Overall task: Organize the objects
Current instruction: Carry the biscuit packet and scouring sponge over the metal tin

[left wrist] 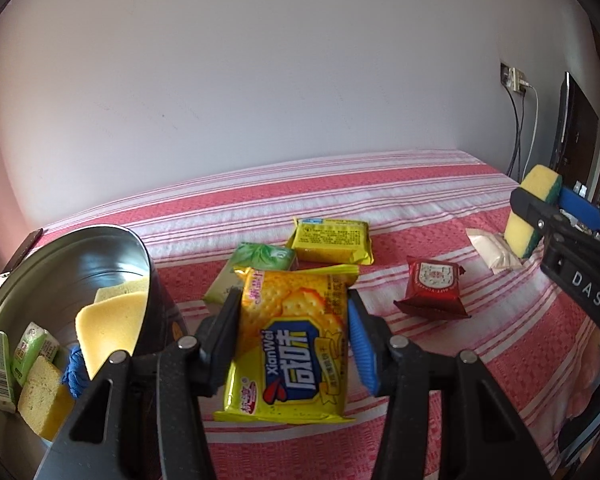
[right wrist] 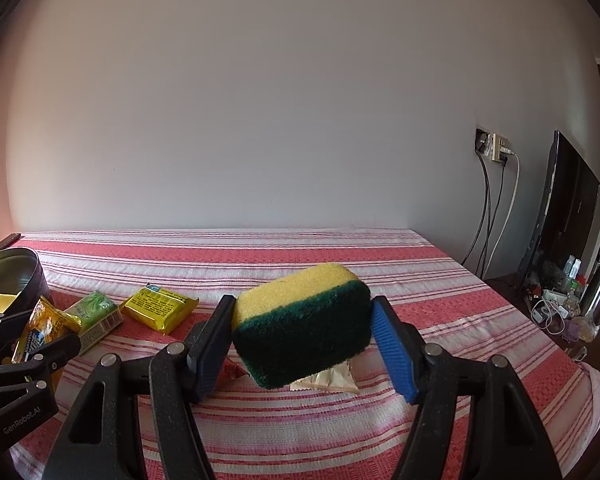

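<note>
Two grippers are each carrying an item above the striped bedspread [left wrist: 440, 184]. At far left, the metal tin [left wrist: 112, 248] is lying tilted just beside the left gripper [left wrist: 290, 340], its mouth facing the camera. That gripper's jaws are clamping the cracker packet [left wrist: 292, 344] by its long edges, long axis pointing away; the tin is nearest this hand. Further right, the right gripper [right wrist: 304, 344] is pinching the sponge [right wrist: 304, 320] endwise, long axis spanning the jaws.

Yellow cracker packet [left wrist: 292, 340] held off the striped bedspread; yellow-green sponge [right wrist: 304, 324] held tilted above it.
</note>
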Tool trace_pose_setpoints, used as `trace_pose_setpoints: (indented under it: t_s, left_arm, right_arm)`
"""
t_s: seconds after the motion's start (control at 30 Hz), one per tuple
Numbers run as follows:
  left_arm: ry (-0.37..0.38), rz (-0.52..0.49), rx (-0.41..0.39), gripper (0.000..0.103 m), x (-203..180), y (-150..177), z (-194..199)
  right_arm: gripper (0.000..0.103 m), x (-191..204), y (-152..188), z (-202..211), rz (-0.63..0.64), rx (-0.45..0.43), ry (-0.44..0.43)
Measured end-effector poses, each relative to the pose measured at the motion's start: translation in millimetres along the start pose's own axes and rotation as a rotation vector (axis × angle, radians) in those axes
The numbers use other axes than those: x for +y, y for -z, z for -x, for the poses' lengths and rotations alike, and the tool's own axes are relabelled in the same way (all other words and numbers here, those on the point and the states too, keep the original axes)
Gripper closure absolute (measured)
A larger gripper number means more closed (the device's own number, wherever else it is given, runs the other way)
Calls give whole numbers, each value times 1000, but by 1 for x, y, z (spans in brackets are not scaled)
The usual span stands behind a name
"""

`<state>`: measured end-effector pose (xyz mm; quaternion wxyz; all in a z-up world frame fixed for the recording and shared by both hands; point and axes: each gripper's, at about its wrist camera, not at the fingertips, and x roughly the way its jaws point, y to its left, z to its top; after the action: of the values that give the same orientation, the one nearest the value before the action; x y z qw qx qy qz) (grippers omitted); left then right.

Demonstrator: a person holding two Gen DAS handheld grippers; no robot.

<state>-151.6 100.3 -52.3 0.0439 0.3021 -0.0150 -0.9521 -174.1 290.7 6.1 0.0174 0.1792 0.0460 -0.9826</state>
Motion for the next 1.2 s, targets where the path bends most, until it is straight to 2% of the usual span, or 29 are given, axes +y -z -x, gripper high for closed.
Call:
trace_pose_setpoints:
  t_s: [0.67,0.93,1.2]
  left_arm:
    - [-45,17,-168,53,4,4,33]
    - [-33,34,-193,53,9,7,39]
    - [-31,49,-212,53,21,8,48]
  right_arm:
    - [34,-4,1,10,-11,-68,-21]
    - [34,2,-1,13,12,-95,-41]
    - [34,27,-10,22,72,-137,-87]
